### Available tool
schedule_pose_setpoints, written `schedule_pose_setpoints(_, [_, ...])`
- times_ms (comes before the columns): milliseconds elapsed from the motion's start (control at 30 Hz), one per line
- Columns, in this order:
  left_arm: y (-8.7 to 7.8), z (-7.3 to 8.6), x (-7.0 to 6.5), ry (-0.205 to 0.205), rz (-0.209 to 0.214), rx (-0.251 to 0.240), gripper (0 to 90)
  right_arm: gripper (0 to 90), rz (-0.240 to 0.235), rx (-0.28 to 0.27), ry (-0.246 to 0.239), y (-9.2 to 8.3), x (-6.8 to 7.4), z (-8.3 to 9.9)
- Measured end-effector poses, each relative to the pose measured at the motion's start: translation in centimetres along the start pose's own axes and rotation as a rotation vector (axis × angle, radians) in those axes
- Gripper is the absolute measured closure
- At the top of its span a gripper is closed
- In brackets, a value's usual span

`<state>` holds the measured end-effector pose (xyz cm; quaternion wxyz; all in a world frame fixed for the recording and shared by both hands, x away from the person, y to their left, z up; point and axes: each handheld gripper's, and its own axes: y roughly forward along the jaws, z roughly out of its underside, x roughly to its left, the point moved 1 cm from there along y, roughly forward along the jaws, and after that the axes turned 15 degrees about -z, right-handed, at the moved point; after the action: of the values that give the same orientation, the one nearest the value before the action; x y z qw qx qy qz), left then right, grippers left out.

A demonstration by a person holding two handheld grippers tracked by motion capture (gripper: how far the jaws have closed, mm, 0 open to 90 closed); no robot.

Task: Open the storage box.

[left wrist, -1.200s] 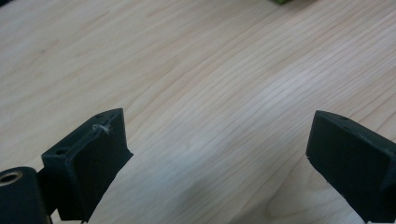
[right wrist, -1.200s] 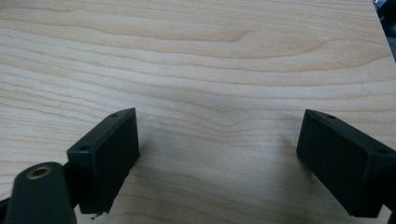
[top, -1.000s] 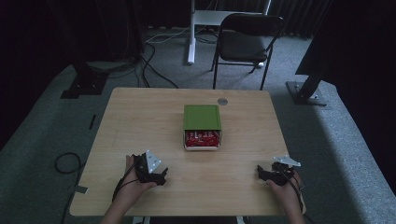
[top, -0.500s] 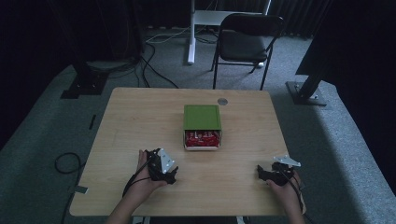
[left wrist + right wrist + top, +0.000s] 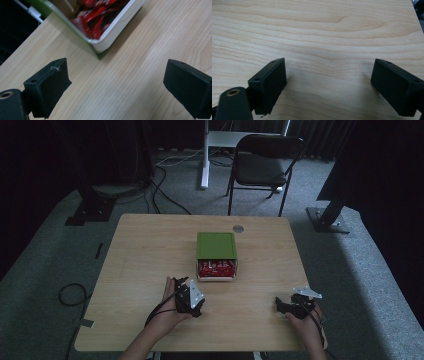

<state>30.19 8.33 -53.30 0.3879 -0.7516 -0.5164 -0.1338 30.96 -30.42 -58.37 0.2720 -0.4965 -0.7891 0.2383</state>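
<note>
Left gripper [image 5: 192,295] has moved up and right across the surface [image 5: 150,250] since a second ago, closing on the box; right gripper [image 5: 295,304] hasn't shifted, parked at lower right of the high view.

Near: both grippers wide, nothing between the jaws. Right gripper [image 5: 329,82] looks at bare wood.

Farther: box [image 5: 216,256] sits mid-frame, green lid slid back, open white end facing the person, red packets [image 5: 216,268] exposed. Long axis runs near-to-far.

Key relation: box lies just up and right of the left gripper, near but apart. In the left gripper view, the box corner [image 5: 100,47] sits upper centre, ahead of the jaws [image 5: 117,82]. Left hand is clearly nearer; likely it makes the reach.
</note>
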Motion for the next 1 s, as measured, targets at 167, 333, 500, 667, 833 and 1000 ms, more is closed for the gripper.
schedule_pose_setpoints(167, [0.3,-0.7,-0.7,0.052,-0.003,-0.018,11.3,12.4,0.000,0.000,0.000,0.0,0.0,0.0])
schedule_pose_setpoints(333, [0.6,-1.4,-1.3,0.099,0.001,-0.037,12.4,12.3,0.000,0.000,0.000,0.0,0.0,0.0])
schedule_pose_setpoints(500, [1.1,-1.9,-2.0,0.147,-0.006,-0.066,14.3,12.3,0.000,0.000,0.000,0.0,0.0,0.0])
schedule_pose_setpoints(667, [1.7,-2.4,-2.6,0.198,-0.010,-0.084,15.2,12.4,0.000,0.000,0.000,0.0,0.0,0.0])
schedule_pose_setpoints(833, [2.0,-2.9,-2.8,0.221,-0.011,-0.101,16.0,12.3,0.000,0.000,0.000,0.0,0.0,0.0])
schedule_pose_setpoints(1000, [2.7,-3.5,-2.9,0.247,-0.004,-0.103,17.1,12.4,0.000,0.000,0.000,0.0,0.0,0.0])
